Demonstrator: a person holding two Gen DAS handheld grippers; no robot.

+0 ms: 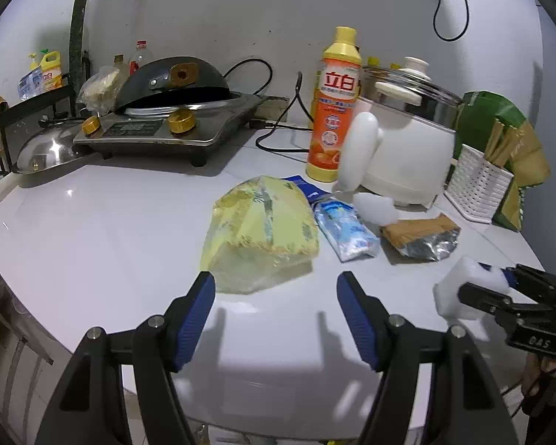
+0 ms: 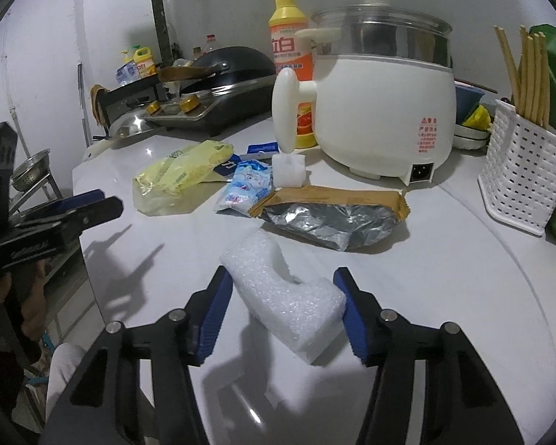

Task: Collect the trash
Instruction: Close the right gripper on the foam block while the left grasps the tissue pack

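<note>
— What's the right gripper (image 2: pixel 283 309) got?

— A white foam block (image 2: pixel 285 296), low centre of its view, between half-open jaws. The right pad touches it; whether the left one does, I can't tell.

— And the left gripper (image 1: pixel 276 315)?

— Wide open, empty, just short of the yellow wrapper (image 1: pixel 259 226) mid-frame on the white counter (image 1: pixel 92 230).

White countertop (image 1: pixel 92 230) with yellow bag (image 1: pixel 259 230), wrappers, stove (image 1: pixel 166 133), white cooker (image 1: pixel 407 155).
</note>
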